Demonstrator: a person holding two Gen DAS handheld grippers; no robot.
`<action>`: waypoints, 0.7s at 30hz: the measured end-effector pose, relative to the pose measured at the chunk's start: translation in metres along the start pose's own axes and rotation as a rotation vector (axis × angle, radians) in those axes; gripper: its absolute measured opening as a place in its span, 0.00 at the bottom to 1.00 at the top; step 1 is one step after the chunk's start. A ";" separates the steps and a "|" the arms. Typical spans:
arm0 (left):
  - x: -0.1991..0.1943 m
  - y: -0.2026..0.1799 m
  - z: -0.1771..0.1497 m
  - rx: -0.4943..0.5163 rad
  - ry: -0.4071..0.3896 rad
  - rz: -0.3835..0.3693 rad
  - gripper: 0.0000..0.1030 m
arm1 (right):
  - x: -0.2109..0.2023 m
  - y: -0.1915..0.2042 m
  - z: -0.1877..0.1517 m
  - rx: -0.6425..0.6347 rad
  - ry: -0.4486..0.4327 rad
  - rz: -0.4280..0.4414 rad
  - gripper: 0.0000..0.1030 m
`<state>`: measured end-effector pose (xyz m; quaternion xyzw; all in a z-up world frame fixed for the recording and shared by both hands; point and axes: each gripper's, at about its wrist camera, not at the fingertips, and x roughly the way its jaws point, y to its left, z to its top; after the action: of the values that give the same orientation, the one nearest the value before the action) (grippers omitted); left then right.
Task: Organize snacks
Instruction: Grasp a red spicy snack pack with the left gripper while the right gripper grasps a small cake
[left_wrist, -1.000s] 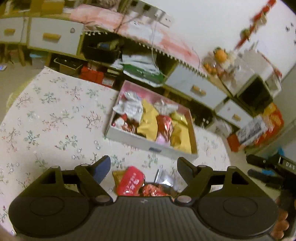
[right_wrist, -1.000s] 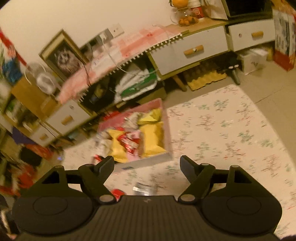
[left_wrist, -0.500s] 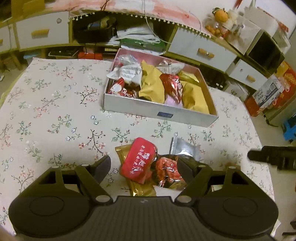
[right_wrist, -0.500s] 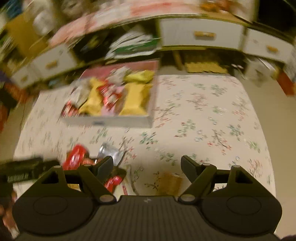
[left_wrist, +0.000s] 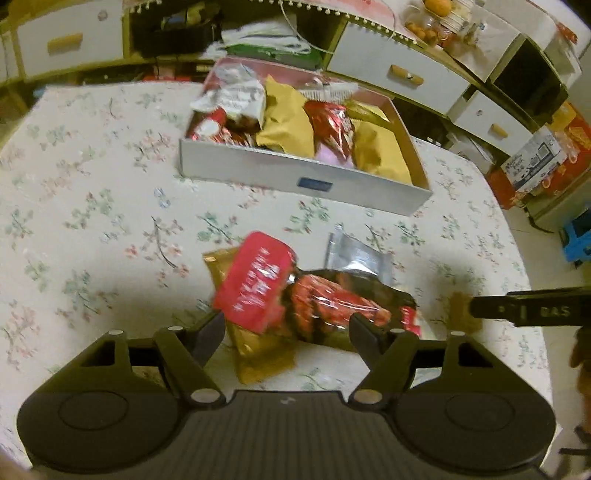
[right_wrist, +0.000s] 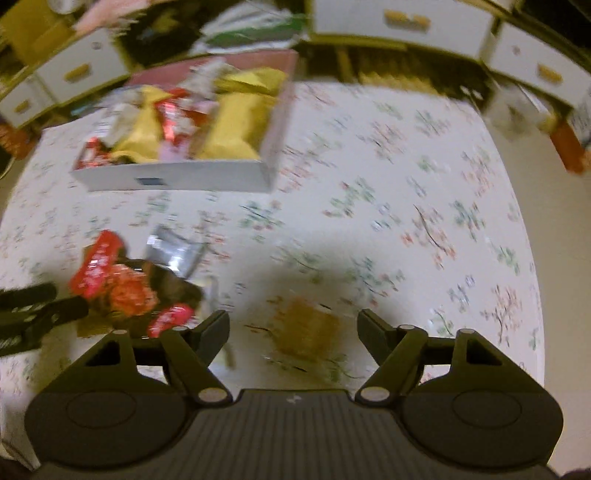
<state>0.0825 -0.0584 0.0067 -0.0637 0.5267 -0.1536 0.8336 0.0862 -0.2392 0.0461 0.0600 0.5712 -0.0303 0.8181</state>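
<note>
Snacks lie in a loose heap on a flower-print tablecloth (left_wrist: 92, 206) as two hand-held grippers hang over it. Nearest the left camera, the left gripper (left_wrist: 286, 328) has its jaws spread wide and holds nothing; its tips frame the near edge of the heap, where a red packet (left_wrist: 255, 280) lies across a gold packet (left_wrist: 258, 350) and leans against a dark bag of red-wrapped sweets (left_wrist: 343, 299). Just behind the heap, a silver packet (left_wrist: 356, 254) lies flat on the cloth.

To the right of the heap, the right gripper (right_wrist: 293, 326) also stands wide open and empty, poised above a small brown packet (right_wrist: 306, 328) that lies apart from the others on the cloth; whether the tips touch the cloth cannot be told through the blur. In the left view that gripper's dark finger (left_wrist: 528, 308) reaches in from the right edge, over the same brown packet (left_wrist: 461, 312).

Farther back, near the table's far edge, sits an open white box (left_wrist: 303, 181) with a pink lining, already crowded with yellow, red and white snack bags (left_wrist: 284, 122). Beyond the table stand white drawers (left_wrist: 391, 70) with wooden handles, and a shelf piled with papers and a green folder (left_wrist: 269, 48).
</note>
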 end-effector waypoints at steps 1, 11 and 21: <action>0.001 -0.001 -0.001 -0.012 0.009 -0.010 0.76 | 0.002 -0.004 0.000 0.018 0.008 -0.001 0.68; 0.014 -0.024 -0.015 -0.098 0.043 -0.120 0.78 | 0.020 -0.005 -0.001 0.052 0.060 0.006 0.56; 0.029 -0.032 -0.016 -0.124 0.075 -0.104 0.79 | 0.025 0.003 0.000 0.014 0.075 -0.009 0.53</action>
<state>0.0741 -0.0976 -0.0165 -0.1367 0.5620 -0.1659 0.7987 0.0957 -0.2353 0.0230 0.0645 0.6014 -0.0358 0.7955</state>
